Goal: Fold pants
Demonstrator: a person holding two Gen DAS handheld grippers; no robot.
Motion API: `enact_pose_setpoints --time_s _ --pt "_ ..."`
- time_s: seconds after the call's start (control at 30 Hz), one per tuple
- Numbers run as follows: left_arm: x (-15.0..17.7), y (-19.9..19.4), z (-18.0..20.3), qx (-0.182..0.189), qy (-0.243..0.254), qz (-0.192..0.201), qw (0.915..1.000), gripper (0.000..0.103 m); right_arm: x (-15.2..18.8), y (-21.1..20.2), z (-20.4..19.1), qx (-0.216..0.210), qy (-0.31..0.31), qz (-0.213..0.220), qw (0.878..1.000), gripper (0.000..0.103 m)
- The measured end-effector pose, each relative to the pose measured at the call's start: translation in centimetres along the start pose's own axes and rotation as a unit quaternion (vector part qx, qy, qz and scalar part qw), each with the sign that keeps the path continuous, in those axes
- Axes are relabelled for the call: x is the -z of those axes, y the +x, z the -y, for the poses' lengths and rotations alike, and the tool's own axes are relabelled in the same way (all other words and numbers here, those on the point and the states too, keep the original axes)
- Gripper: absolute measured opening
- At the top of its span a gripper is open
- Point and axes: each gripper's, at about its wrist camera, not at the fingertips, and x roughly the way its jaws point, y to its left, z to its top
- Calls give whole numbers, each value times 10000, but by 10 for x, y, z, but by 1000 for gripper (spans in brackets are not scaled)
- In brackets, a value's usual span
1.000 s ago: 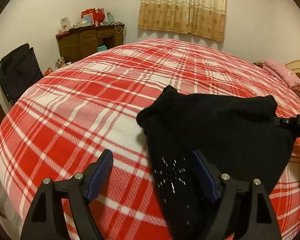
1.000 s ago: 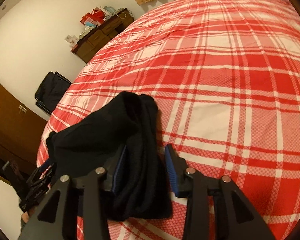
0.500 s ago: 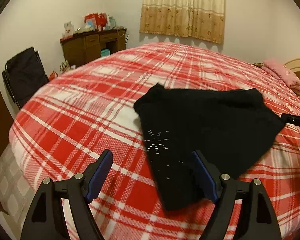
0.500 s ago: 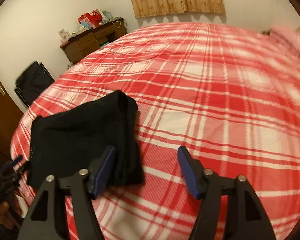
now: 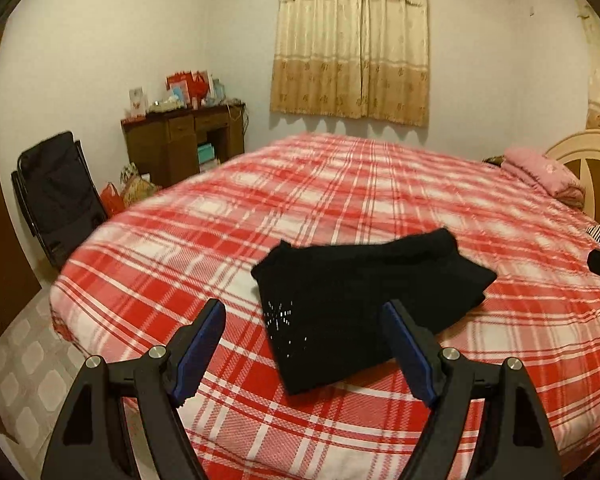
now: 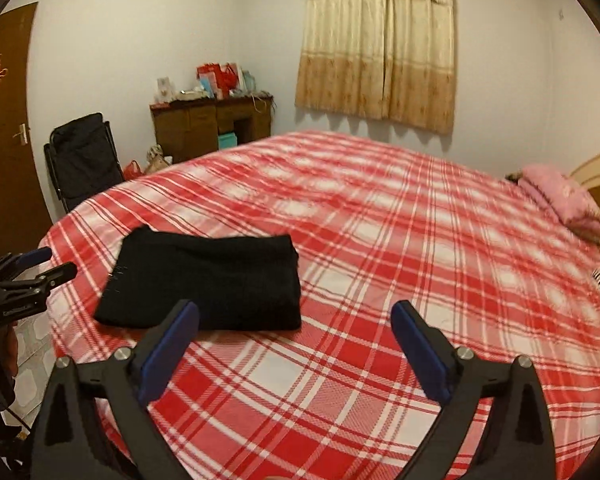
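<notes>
The black pants (image 5: 363, 300) lie folded into a compact bundle on the red plaid bed (image 5: 339, 192), near its front left corner. A small silvery pattern shows on the bundle's near left side. My left gripper (image 5: 303, 316) hovers above and short of the bundle, open, nothing between its blue pads. In the right wrist view the pants (image 6: 208, 284) lie left of centre. My right gripper (image 6: 296, 316) is raised to their right over bare bedspread (image 6: 379, 240), its jaws opening wide and empty. The left gripper (image 6: 48, 264) shows at that view's left edge.
A wooden desk (image 5: 184, 140) with red bags stands by the far wall, a black folding chair (image 5: 56, 196) left of it. Pink bedding (image 5: 543, 172) and a cream headboard (image 5: 587, 160) lie at the right. A brown door (image 6: 8, 120) is at the left. Tiled floor (image 5: 24, 368) lies below the bed's corner.
Both grippers have let go of the pants and pulled back and upward. The right jaws have spread from nearly shut on the cloth to wide. The bundle now lies flat on the bed.
</notes>
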Motion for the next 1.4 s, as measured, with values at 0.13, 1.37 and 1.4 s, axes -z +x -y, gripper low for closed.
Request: enact_pose_setpoints --time_s 0.13,1.37,1.4 --pt "-9 -24 4 -182 42 272 9995 92 -6 -23 -8 -105 -10 228 9997 99" --pt "-17 -67 21 -373 359 734 9960 95 -10 -80 -15 -236 -55 917 9955 103" --pt "-17 -66 22 -380 367 731 9959 95 -10 -80 -15 -235 -56 916 9955 103"
